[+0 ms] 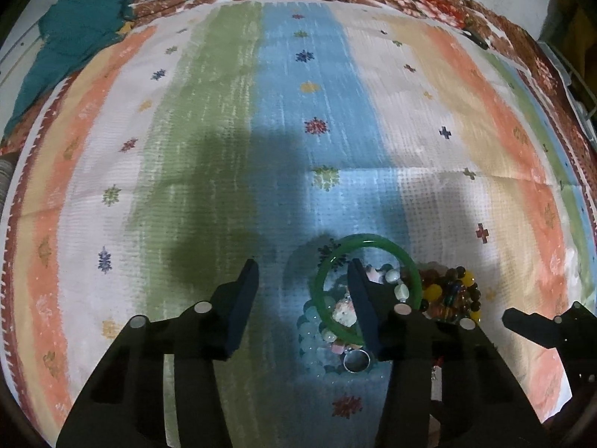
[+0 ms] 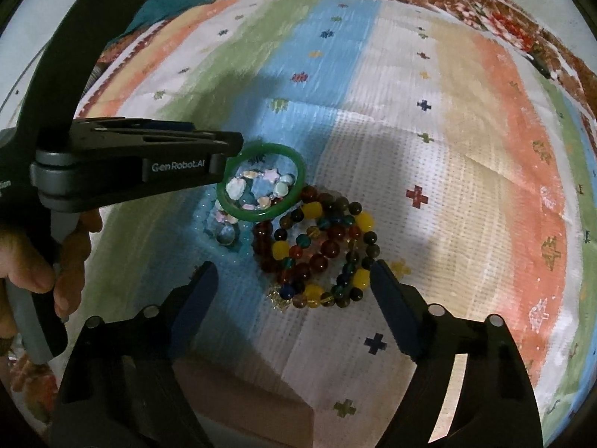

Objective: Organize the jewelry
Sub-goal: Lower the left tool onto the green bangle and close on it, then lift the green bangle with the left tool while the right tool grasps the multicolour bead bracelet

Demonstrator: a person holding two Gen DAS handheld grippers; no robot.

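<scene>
On the striped cloth (image 2: 466,194) my green bangle (image 2: 261,183) lies flat beside the multicolored bead bracelets (image 2: 321,250). "GenRobot.AI" reads along my left hand-held gripper (image 1: 302,272), jaws apart, one finger inside the bangle. Right hand-held gripper (image 2: 294,276) straddles the beads, not pressing them.

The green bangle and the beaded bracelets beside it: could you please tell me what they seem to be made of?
Green bangle: looks like jade or glass, possibly plastic; smooth, glossy, evenly translucent green, one seamless ring.
Beaded bracelets: round glass or polished stone beads; the shiny amber and teal ones look see-through, the yellow ones opaque.
</scene>
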